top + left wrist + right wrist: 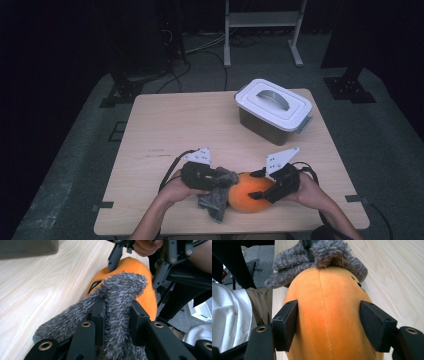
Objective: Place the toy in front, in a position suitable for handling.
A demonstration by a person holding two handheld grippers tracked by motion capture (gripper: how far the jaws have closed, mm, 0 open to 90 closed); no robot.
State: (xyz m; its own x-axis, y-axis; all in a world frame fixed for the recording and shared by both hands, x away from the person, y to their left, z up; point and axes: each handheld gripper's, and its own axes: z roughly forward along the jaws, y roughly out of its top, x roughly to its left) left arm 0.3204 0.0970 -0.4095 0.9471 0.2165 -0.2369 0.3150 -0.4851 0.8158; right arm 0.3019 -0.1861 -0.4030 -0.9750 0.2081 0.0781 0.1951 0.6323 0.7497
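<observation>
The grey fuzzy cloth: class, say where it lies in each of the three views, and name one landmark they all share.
High view: grey fuzzy cloth at bottom centre, left of the orange plush toy.
Left gripper view: lower centre, pinched between the left gripper jaws.
Right gripper view: top centre, draped over the toy's far end.
Shared landmark: the orange plush toy.
</observation>
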